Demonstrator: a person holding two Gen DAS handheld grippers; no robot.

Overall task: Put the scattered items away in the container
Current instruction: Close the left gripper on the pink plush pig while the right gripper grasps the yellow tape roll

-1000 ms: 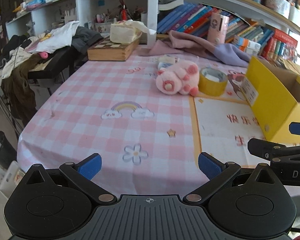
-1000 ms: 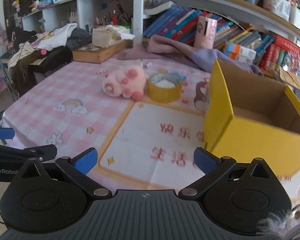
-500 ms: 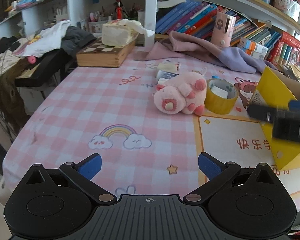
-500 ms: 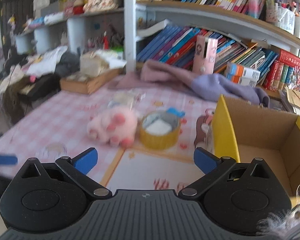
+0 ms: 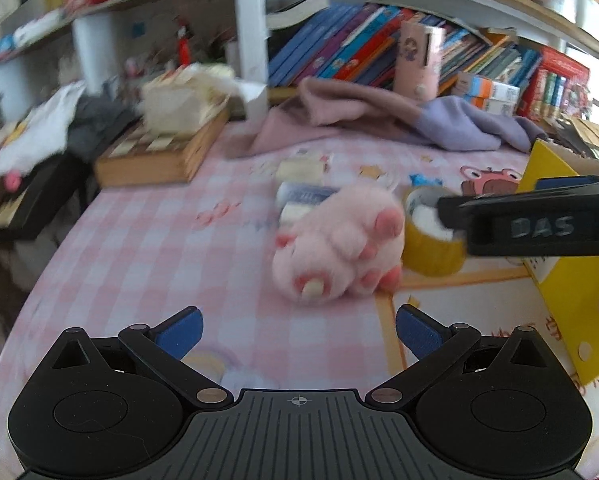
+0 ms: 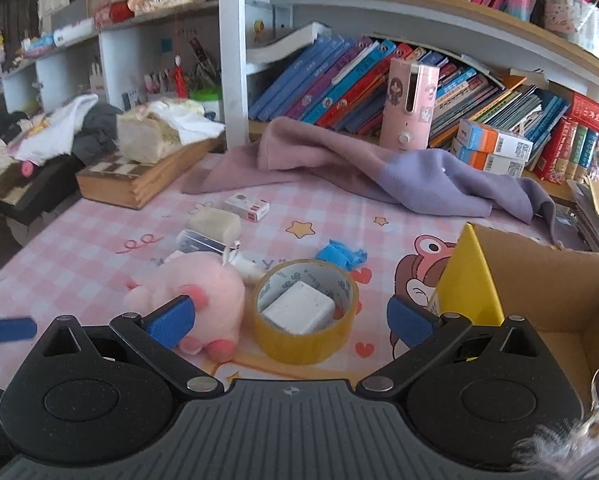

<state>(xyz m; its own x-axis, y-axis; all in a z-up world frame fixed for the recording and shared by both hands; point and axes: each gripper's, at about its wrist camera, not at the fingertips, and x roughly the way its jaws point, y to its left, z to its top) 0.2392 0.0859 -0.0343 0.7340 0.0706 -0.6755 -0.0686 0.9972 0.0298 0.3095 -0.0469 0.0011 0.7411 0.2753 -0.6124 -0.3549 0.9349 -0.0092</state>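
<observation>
Well, looking along the right gripper: spread wide, holding nothing. Straight ahead, just past the blue tips and about in the middle of the gap, a yellow tape roll lying flat on the desk, with a white block sitting inside its ring. Just beside the roll on its left, a pink plush toy, partly hidden behind the left blue tip. Near the roll on its right, the yellow box, open on top. Looking along the left gripper: spread wide too, holding nothing. Straight ahead and a bit to the right, the same plush toy, feet toward the camera, too blurry to tell which way its long side runs. So, at a guess, the roll for the right gripper and the toy for the left, each being the nearer one. For the roll: reach forward and down, pinch one wall of the ring, then carry it right to the box.
</observation>
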